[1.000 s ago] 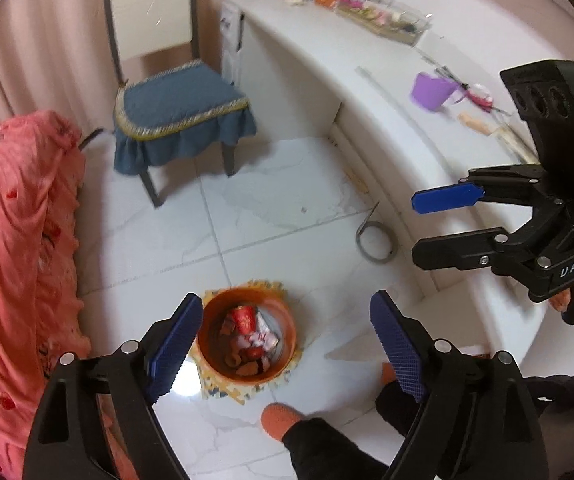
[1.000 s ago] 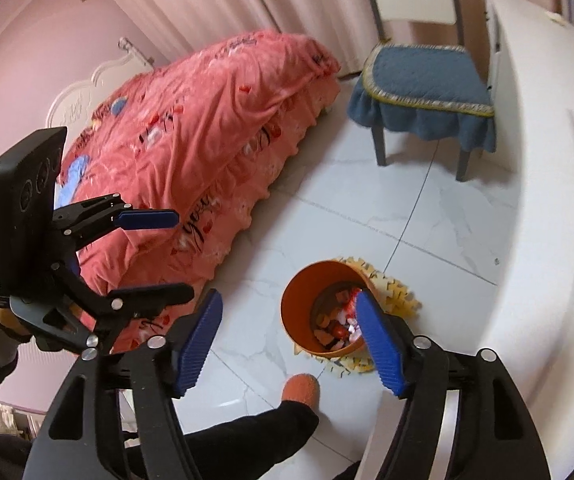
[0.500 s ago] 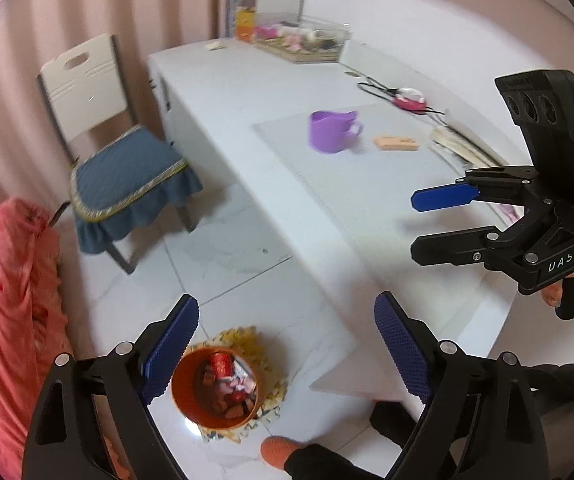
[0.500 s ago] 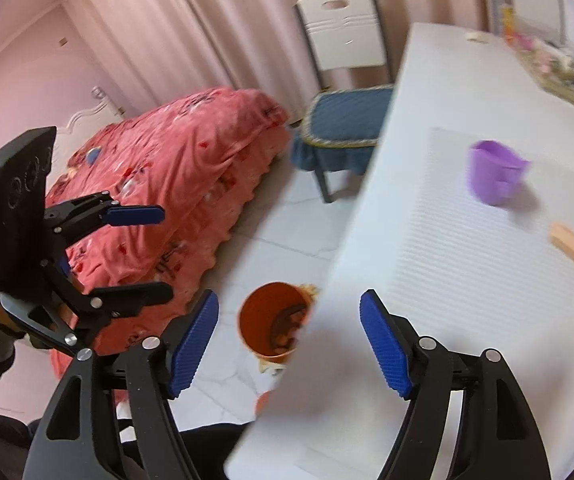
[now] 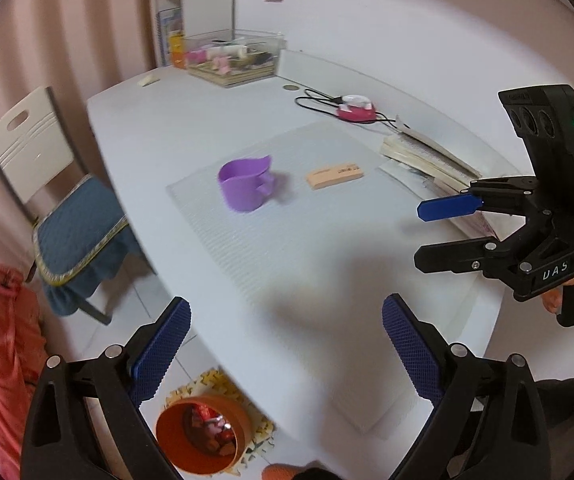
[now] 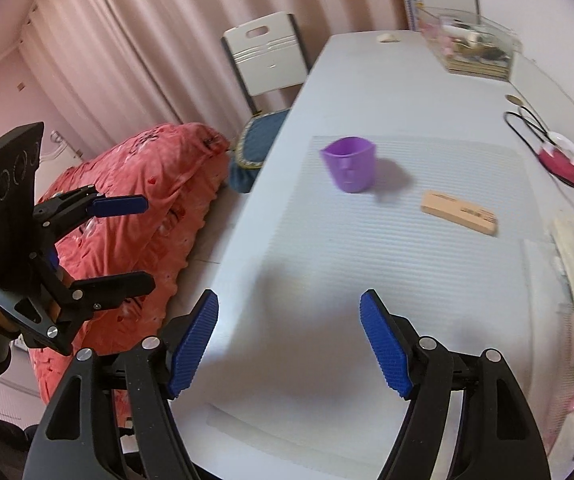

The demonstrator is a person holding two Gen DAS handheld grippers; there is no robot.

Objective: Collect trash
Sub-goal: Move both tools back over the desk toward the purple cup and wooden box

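Resting on one mat: one purple cup, one tan block.

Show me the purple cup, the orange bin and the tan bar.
purple cup (image 5: 243, 190), left wrist view, its side wall.
orange bin (image 5: 173, 450), left wrist view, its rim.
tan bar (image 6: 459, 213), right wrist view, its top face.

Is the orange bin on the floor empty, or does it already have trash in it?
Not empty. In the left wrist view the orange bin stands open beside the desk, and red and brown scraps lie on its bottom. It is far from full.
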